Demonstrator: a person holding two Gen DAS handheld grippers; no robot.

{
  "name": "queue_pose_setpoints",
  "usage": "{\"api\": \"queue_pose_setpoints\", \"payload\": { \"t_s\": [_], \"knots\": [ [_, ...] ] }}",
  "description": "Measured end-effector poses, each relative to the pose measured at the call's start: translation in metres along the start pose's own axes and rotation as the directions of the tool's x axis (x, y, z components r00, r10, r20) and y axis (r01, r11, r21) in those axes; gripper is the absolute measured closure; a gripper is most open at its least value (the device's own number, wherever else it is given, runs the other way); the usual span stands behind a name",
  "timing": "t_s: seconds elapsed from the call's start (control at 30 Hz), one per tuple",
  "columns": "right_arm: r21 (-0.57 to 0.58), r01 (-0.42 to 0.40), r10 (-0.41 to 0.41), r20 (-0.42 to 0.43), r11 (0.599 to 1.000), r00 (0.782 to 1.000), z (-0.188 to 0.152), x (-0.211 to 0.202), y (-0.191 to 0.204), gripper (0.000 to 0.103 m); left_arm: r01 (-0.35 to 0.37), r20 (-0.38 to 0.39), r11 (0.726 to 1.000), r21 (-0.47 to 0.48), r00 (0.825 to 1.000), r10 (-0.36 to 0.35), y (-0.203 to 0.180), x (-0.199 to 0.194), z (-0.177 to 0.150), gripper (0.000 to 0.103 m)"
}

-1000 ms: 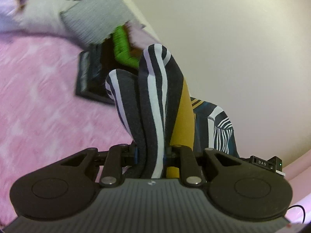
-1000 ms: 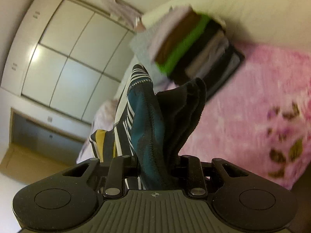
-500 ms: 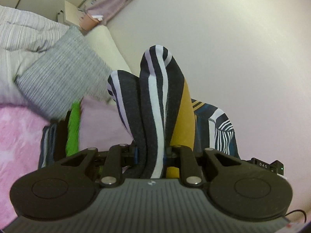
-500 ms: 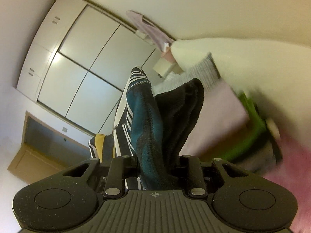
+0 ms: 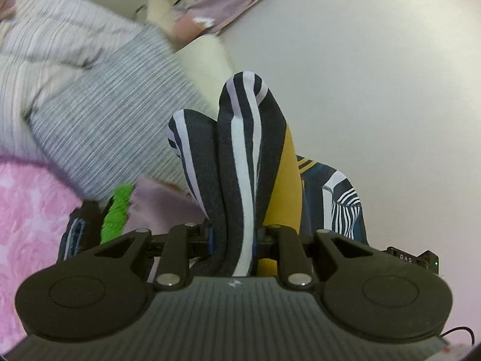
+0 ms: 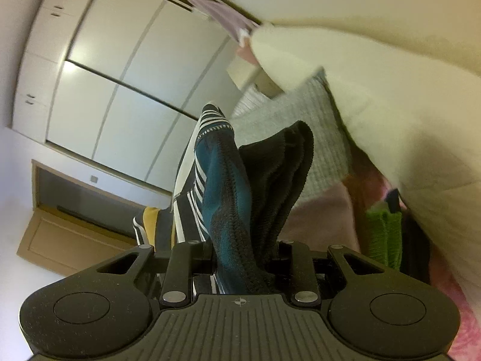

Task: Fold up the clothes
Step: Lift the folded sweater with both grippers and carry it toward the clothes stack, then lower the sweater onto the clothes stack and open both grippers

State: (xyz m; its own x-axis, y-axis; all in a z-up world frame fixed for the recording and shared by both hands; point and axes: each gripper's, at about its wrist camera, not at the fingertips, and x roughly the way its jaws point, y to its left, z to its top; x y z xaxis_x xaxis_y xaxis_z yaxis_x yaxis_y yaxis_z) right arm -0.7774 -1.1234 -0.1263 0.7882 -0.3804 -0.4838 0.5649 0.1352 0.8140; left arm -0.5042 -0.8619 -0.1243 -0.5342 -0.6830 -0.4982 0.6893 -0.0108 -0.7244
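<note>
A striped garment [image 5: 240, 162] in navy, white, mustard and teal bunches up between the fingers of my left gripper [image 5: 233, 237], which is shut on it. The same garment [image 6: 222, 186] shows its teal and dark knit side in the right wrist view, where my right gripper [image 6: 240, 252] is shut on another part of it. Both grippers hold it lifted above the bed. The fingertips are hidden by cloth. A stack of folded clothes [image 5: 120, 210] with a bright green layer lies low at the left, also seen as a stack [image 6: 381, 234] at the right.
A pink fluffy bedspread [image 5: 27, 210] covers the bed. A grey ribbed pillow [image 5: 105, 126] and a cream pillow [image 6: 375, 114] lie behind the stack. White wardrobe doors [image 6: 105, 84] and a wooden door [image 6: 66, 240] stand beyond. A plain wall [image 5: 375, 75] is to the right.
Both grippers have tilted upward with the garment still held. The pink bedspread and folded stack slid down and out of the middle; pillows, wardrobe and wall now fill the views.
</note>
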Motion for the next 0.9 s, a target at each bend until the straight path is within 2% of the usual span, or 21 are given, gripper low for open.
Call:
{"api": "queue_pose_setpoints", "payload": {
  "t_s": [0.1,0.13,0.2,0.27,0.33,0.37,0.43,0.47,0.53,0.6,0.63,0.67,0.73,0.77,0.83,0.9],
  "knots": [
    [-0.014,0.06,-0.06,-0.021,0.998,0.998,-0.006,0.024,-0.029,0.073,-0.072,-0.01,0.997,-0.011,0.997,0.072,0.025,0.028,-0.003,0.082],
    [-0.021,0.099,-0.099,-0.006,0.995,0.995,-0.008,0.031,-0.039,0.067,-0.105,-0.011,0.994,-0.017,0.994,0.105,0.034,0.034,-0.005,0.078],
    [-0.017,0.14,-0.14,0.012,0.99,0.99,-0.013,0.035,-0.054,0.057,-0.112,-0.011,0.992,-0.058,0.994,0.112,0.052,0.037,-0.007,0.073],
    [-0.048,0.154,-0.151,0.056,0.987,0.987,-0.018,0.026,-0.056,0.05,-0.12,0.018,0.991,-0.061,0.992,0.122,0.056,0.025,-0.006,0.073],
    [-0.151,0.236,-0.212,0.155,0.96,0.965,-0.027,0.009,-0.042,0.049,-0.18,0.084,0.984,0.013,0.98,0.179,0.043,0.006,-0.006,0.074],
    [-0.226,0.313,-0.26,0.236,0.923,0.936,-0.035,-0.004,-0.028,0.049,-0.21,0.115,0.976,0.059,0.973,0.202,0.033,-0.004,-0.007,0.074],
    [-0.333,0.422,-0.301,0.358,0.843,0.884,-0.058,-0.022,0.0,0.049,-0.254,0.183,0.949,0.186,0.958,0.22,0.001,-0.023,-0.015,0.074],
    [-0.386,0.442,-0.287,0.396,0.81,0.872,-0.073,-0.028,0.013,0.049,-0.258,0.201,0.931,0.258,0.957,0.209,-0.018,-0.028,-0.021,0.074],
    [-0.454,0.429,-0.244,0.41,0.781,0.879,-0.103,-0.031,0.031,0.05,-0.248,0.191,0.887,0.39,0.964,0.185,-0.047,-0.027,-0.037,0.074],
    [-0.491,0.427,-0.245,0.392,0.76,0.887,-0.13,-0.019,0.039,0.051,-0.225,0.143,0.841,0.491,0.974,0.177,-0.066,-0.012,-0.056,0.073],
    [-0.501,0.436,-0.249,0.397,0.748,0.884,-0.141,-0.013,0.039,0.058,-0.223,0.124,0.825,0.519,0.975,0.185,-0.069,-0.004,-0.065,0.074],
    [-0.514,0.449,-0.263,0.395,0.731,0.88,-0.151,-0.005,0.038,0.065,-0.237,0.105,0.81,0.537,0.971,0.214,-0.069,0.005,-0.074,0.076],
    [-0.531,0.487,-0.322,0.376,0.693,0.869,-0.167,0.013,0.031,0.067,-0.291,0.136,0.754,0.589,0.955,0.262,-0.067,0.014,-0.095,0.075],
    [-0.55,0.507,-0.341,0.381,0.663,0.859,-0.177,0.021,0.026,0.067,-0.307,0.139,0.737,0.603,0.949,0.282,-0.064,0.017,-0.103,0.075],
    [-0.583,0.523,-0.367,0.373,0.622,0.852,-0.188,0.031,0.015,0.067,-0.317,0.137,0.735,0.599,0.945,0.296,-0.054,0.02,-0.115,0.075],
    [-0.598,0.52,-0.367,0.369,0.61,0.854,-0.195,0.033,0.007,0.067,-0.329,0.15,0.726,0.604,0.942,0.301,-0.045,0.023,-0.123,0.072]
  ]
}}
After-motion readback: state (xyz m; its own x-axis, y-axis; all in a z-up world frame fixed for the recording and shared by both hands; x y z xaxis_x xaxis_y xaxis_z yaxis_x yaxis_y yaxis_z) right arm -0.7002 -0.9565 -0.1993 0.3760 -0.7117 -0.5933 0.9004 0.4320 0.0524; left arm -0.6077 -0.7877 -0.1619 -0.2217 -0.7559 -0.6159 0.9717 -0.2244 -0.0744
